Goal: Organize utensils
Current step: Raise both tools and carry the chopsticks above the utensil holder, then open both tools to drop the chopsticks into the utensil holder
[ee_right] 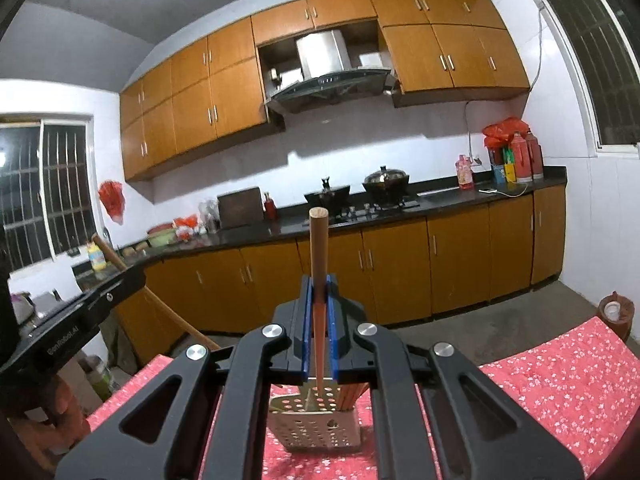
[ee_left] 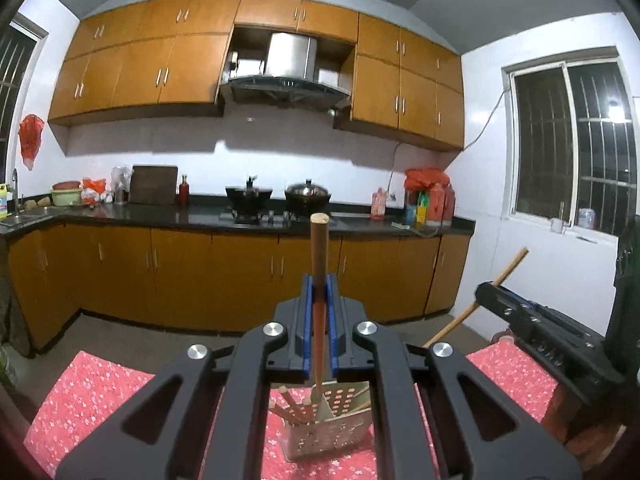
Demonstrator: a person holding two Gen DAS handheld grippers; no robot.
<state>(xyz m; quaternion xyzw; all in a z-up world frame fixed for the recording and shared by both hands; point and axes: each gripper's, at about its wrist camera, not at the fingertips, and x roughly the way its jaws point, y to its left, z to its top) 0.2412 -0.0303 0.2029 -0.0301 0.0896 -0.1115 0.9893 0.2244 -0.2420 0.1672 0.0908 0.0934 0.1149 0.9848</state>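
Observation:
My left gripper is shut on a wooden chopstick that stands upright between its blue pads. The chopstick's lower end hangs just above a perforated metal utensil holder, which has several chopsticks in it. My right gripper is likewise shut on an upright chopstick over the same holder. Each gripper also shows in the other's view: the right gripper comes in from the right and the left gripper from the left, each with its stick slanting.
The holder stands on a table with a red floral cloth. Beyond it a dark counter carries a stove, two pots, bottles and bags, with wooden cabinets above and below. A small stool stands off the table's far right corner.

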